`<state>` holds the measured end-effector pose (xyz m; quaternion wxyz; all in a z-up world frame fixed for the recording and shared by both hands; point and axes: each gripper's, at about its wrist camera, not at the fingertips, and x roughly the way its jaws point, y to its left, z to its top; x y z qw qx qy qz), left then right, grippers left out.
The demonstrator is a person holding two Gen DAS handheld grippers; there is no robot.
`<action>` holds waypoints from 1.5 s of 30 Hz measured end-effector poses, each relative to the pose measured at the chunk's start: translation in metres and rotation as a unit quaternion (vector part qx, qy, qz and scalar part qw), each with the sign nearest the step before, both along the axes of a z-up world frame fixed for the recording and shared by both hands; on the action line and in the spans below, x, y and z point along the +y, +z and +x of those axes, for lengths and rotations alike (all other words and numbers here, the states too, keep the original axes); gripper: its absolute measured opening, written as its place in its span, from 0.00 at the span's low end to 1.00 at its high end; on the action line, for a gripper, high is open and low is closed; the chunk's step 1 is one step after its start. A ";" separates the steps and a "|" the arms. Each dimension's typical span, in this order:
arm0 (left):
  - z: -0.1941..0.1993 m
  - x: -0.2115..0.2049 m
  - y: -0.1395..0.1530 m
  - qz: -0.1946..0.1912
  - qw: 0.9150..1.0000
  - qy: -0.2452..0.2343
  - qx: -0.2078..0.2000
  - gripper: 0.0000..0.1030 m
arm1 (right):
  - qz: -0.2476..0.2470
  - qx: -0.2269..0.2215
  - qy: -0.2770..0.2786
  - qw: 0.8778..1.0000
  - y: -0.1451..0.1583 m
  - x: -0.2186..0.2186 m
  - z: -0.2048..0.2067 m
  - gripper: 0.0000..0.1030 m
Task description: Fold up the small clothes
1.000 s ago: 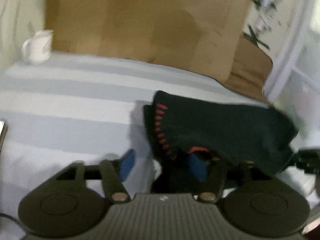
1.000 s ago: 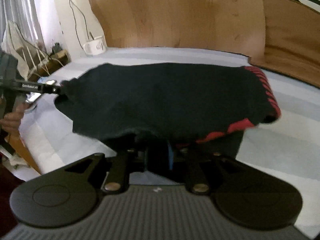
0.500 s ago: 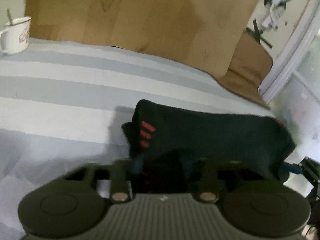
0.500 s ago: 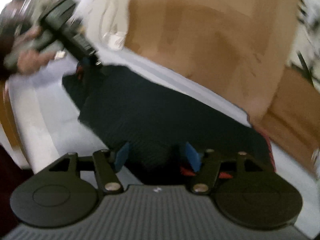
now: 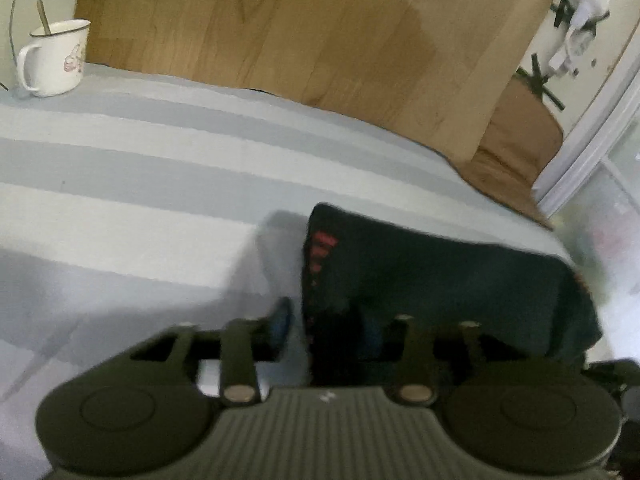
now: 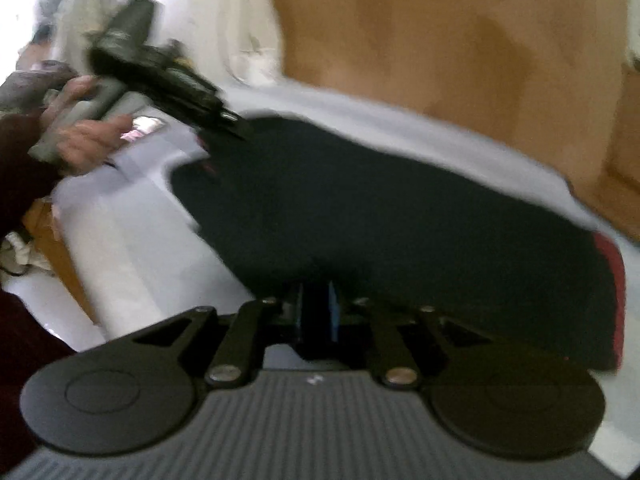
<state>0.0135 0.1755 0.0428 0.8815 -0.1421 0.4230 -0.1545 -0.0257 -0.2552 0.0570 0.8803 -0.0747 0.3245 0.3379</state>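
Note:
A small black garment with red trim (image 5: 440, 276) lies on the grey-and-white striped cloth (image 5: 160, 168); it also fills the middle of the right wrist view (image 6: 380, 216). My left gripper (image 5: 326, 326) is open, its blue pads apart, with the garment's near left edge between them. My right gripper (image 6: 316, 312) is shut on the garment's near edge. In the right wrist view the left gripper (image 6: 224, 120) shows at the garment's far left corner, held by a hand.
A white enamel mug (image 5: 54, 58) with a spoon stands at the far left of the cloth. A wooden board (image 5: 300, 40) rises behind the table. A brown cushion (image 5: 516, 148) lies at the back right.
My left gripper was shut on the garment's edge half a second ago and is open now. My right gripper was open half a second ago and has shut on the garment. The garment has sunk onto the cloth.

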 end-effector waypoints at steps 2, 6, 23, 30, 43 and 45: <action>-0.010 0.005 0.009 0.003 1.000 0.013 -0.024 0.43 | 0.028 -0.028 -0.024 0.999 0.018 -0.018 -0.007 0.20; -0.024 0.016 0.040 -0.039 0.995 0.042 -0.086 0.43 | 0.098 -0.080 -0.094 0.988 0.046 -0.046 -0.004 0.37; -0.015 -0.117 -0.008 0.177 0.978 0.066 -0.085 0.51 | 0.123 -0.030 -0.270 0.954 -0.030 -0.077 0.011 0.33; -0.023 -0.128 -0.014 0.200 0.971 0.073 -0.113 0.54 | 0.190 -0.034 -0.280 0.940 -0.036 -0.087 0.007 0.34; -0.030 -0.130 -0.021 0.218 0.962 0.079 -0.143 0.60 | 0.293 0.003 -0.273 0.916 -0.040 -0.108 0.001 0.34; -0.030 -0.130 -0.021 0.218 0.962 0.079 -0.144 0.60 | 0.293 0.003 -0.273 0.916 -0.040 -0.107 0.001 0.34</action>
